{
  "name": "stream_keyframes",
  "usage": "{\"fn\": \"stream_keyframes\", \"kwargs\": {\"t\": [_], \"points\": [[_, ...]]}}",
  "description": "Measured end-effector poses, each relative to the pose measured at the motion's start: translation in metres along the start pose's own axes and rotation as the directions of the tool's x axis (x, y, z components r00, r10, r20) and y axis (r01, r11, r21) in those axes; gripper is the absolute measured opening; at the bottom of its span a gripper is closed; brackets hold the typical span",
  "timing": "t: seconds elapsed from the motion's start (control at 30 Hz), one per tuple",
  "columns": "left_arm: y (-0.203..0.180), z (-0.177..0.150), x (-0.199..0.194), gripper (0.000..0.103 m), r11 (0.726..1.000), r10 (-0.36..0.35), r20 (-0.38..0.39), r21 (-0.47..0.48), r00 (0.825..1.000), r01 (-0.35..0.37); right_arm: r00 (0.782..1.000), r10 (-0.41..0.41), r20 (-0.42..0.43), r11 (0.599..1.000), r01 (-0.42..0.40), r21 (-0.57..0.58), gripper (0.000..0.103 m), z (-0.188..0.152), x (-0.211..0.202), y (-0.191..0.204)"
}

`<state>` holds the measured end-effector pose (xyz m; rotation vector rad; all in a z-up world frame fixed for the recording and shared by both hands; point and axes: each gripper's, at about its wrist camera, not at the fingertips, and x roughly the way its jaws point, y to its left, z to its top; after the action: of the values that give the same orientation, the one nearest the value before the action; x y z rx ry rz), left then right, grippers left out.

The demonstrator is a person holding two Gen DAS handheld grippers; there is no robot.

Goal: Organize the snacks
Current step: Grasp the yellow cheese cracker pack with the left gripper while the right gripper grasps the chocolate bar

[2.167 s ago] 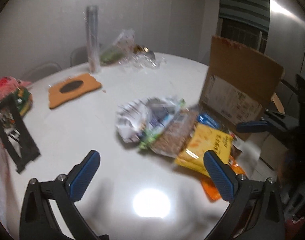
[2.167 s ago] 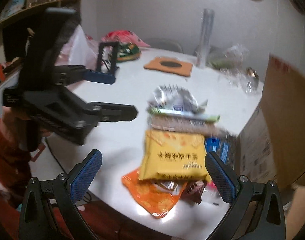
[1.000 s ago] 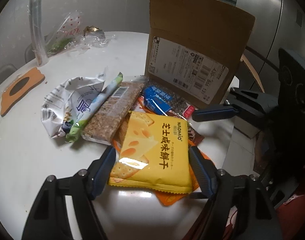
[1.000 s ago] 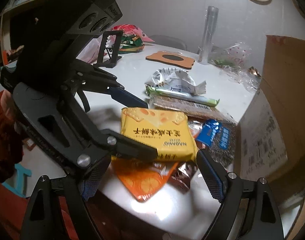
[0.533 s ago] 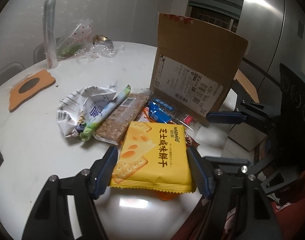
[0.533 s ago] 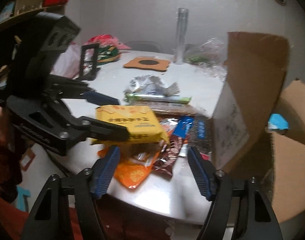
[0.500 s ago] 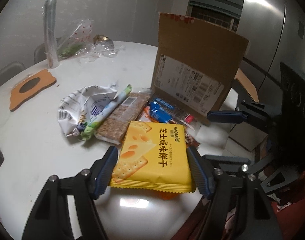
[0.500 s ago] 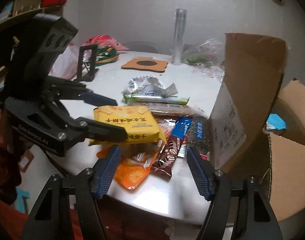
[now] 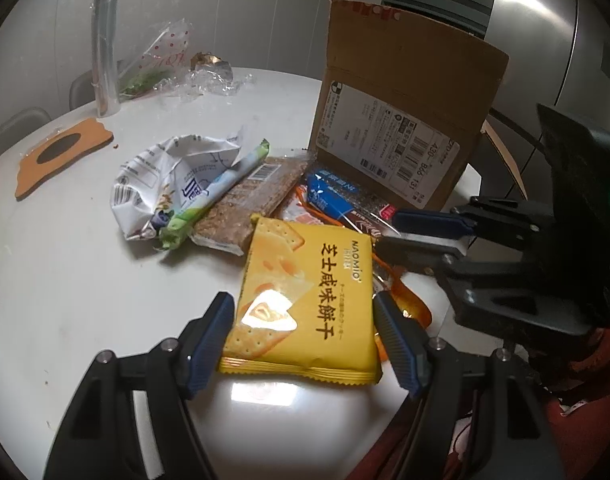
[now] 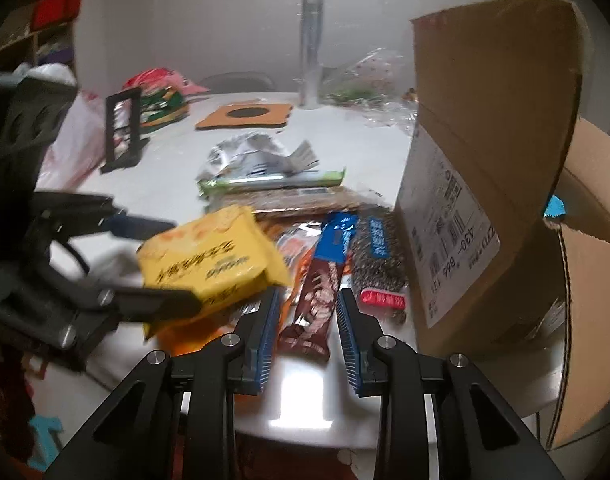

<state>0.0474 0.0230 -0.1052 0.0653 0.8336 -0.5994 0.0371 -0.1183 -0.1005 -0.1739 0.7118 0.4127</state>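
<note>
Between the left gripper pads, the yellow cracker packet is being clamped, lifted off the white table. Beside it, the right gripper is closing around the brown chocolate bar, near the cardboard box.

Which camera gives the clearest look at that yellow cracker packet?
The left wrist view: the yellow cracker packet faces the camera, sharp, with its print readable, between that gripper's fingers. The right wrist view shows it tilted and blurred.
</note>
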Motion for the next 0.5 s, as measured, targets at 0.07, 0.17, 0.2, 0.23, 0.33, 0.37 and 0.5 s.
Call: {"fn": "stream_keyframes", "kwargs": {"t": [0.07, 0.17, 0.2, 0.23, 0.33, 0.37, 0.5], "points": [[0.0, 0.0, 0.002, 0.068, 1.0, -0.005, -0.005, 0.001, 1.0, 0.005, 1.0, -0.005, -0.007, 1.0, 0.005, 0.014, 0.025, 0.003, 0.005, 0.0], [-0.002, -0.001, 0.005, 0.069, 1.0, -0.016, -0.012, 0.01, 1.0, 0.017, 1.0, -0.022, -0.014, 0.999, 0.023, 0.028, 0.025, 0.004, 0.012, 0.0], [-0.002, -0.001, 0.006, 0.069, 1.0, -0.018, -0.015, 0.012, 1.0, 0.018, 0.999, -0.036, -0.016, 0.999, 0.037, 0.03, 0.025, 0.004, 0.015, 0.0], [-0.003, -0.001, 0.007, 0.069, 1.0, -0.018, -0.018, 0.015, 1.0, 0.018, 0.999, -0.047, -0.017, 0.998, 0.048, 0.032, 0.025, 0.004, 0.016, -0.001], [-0.004, -0.001, 0.01, 0.069, 1.0, -0.016, -0.021, 0.015, 1.0, 0.017, 0.998, -0.056, -0.025, 0.997, 0.057, 0.045, 0.02, 0.005, 0.021, -0.002], [-0.004, 0.0, 0.01, 0.069, 1.0, -0.017, -0.02, 0.012, 1.0, 0.017, 0.998, -0.056, -0.03, 0.997, 0.057, 0.047, 0.02, 0.005, 0.022, -0.002], [-0.005, 0.0, 0.012, 0.066, 1.0, -0.006, -0.024, 0.013, 1.0, 0.006, 0.997, -0.058, -0.045, 0.997, 0.06, 0.049, 0.02, 0.007, 0.027, -0.002]]}}
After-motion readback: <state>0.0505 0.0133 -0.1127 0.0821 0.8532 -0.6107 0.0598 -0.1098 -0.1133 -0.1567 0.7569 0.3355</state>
